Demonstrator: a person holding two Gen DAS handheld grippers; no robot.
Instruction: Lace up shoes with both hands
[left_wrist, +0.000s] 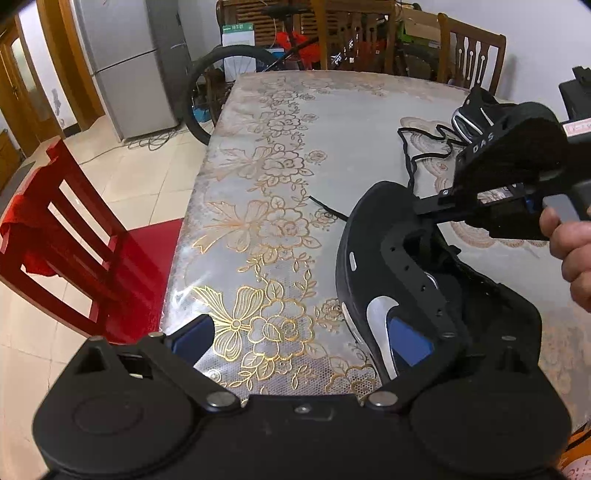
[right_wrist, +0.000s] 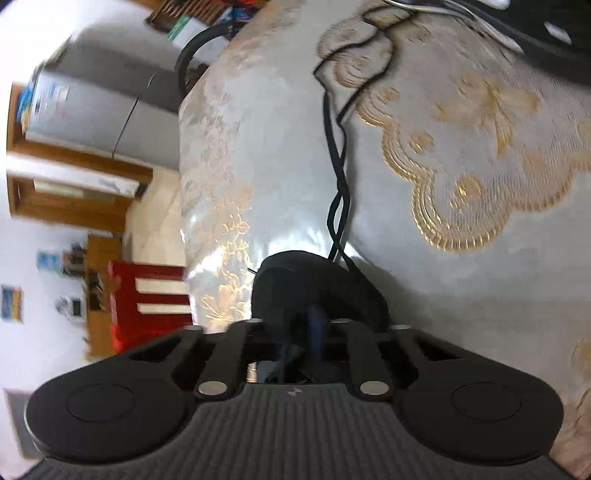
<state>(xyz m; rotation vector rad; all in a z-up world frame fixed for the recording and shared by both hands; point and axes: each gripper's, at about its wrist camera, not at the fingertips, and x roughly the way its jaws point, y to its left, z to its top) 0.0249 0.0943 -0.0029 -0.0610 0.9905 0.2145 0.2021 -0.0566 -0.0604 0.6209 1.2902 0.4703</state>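
A black sneaker with a silver swoosh lies on its side at the near right of the floral-clothed table, its eyelet row facing up. The black shoelace trails loose across the cloth from the toe toward 1 o'clock, where a second sneaker lies well apart.

The left gripper has its jaws wide apart: its right finger lies against the shoe's side by the swoosh, the left one rests over bare cloth. The right gripper, held in a person's hand, comes in from 3 o'clock with its jaws drawn together at the toe end; whether lace or shoe edge is pinched, neither view shows.

Step in hand, by judgement: taking up the lace near the toe. Next calls for finding the lace tip, steadying the shoe, and aiming at the lowest empty eyelet.
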